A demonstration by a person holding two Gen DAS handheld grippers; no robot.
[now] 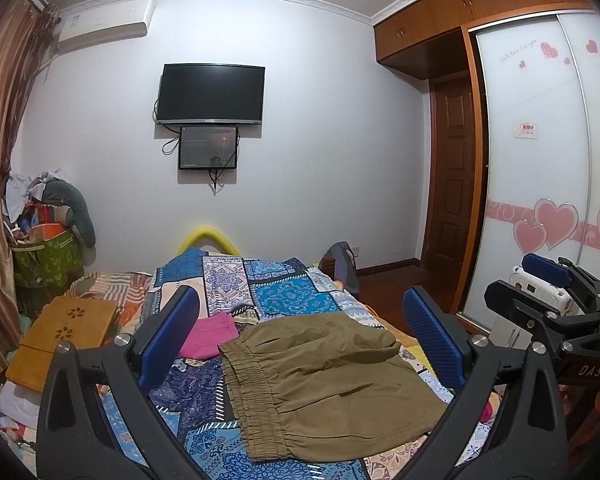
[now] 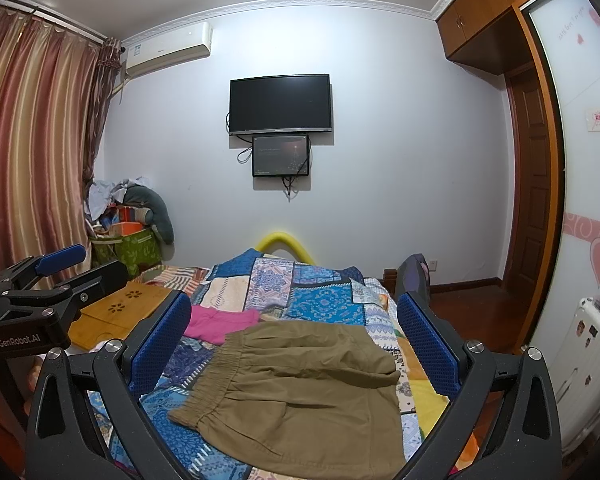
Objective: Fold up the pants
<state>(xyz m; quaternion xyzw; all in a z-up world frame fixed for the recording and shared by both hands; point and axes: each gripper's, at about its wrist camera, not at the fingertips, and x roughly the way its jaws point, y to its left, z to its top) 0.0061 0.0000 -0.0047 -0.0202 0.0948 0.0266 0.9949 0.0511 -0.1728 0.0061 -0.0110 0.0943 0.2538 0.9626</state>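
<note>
Olive-brown pants (image 1: pixel 320 384) lie folded into a compact rectangle on the patterned bedspread (image 1: pixel 284 292), elastic waistband toward the left. They also show in the right wrist view (image 2: pixel 304 396). My left gripper (image 1: pixel 300 336) is open and empty, held above the pants with its blue pads on either side. My right gripper (image 2: pixel 294 336) is open and empty too, likewise above the pants. The right gripper also shows at the right edge of the left wrist view (image 1: pixel 540 284), and the left gripper at the left edge of the right wrist view (image 2: pixel 68 268).
A pink garment (image 1: pixel 210 334) lies on the bed just beyond the pants. A wooden lap tray (image 1: pixel 68 340) sits at the bed's left. A white suitcase (image 2: pixel 584 364) stands on the right by the wardrobe. A cluttered green bin (image 2: pixel 128 248) is in the far left corner.
</note>
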